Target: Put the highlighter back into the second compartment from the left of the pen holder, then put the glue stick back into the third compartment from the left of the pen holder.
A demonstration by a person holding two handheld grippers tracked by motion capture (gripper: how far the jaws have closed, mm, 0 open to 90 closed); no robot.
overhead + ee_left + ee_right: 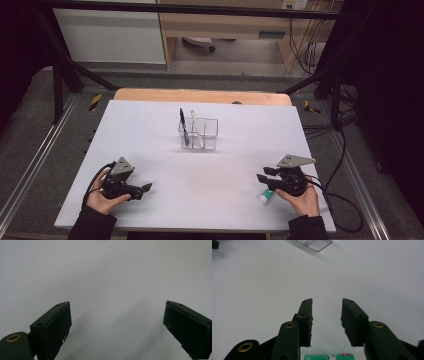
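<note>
Black left gripper (142, 189) jaws wide apart, right gripper (264, 176) jaws parted, empty, over tube (266, 196).

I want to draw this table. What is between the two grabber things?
Nothing. In the high view, bare white table runs from the left gripper to the right gripper. The green-and-white tube lies under the right gripper.

Green-and-white tube (266, 196): partly covered by the right tool (262, 174) and hand in the high view; cut off by the bottom edge in the right gripper view, label print unreadable. Clear organizer (314, 244): cut off by that view's top edge. Its contents in the high view: too small to identify with certainty.
</note>
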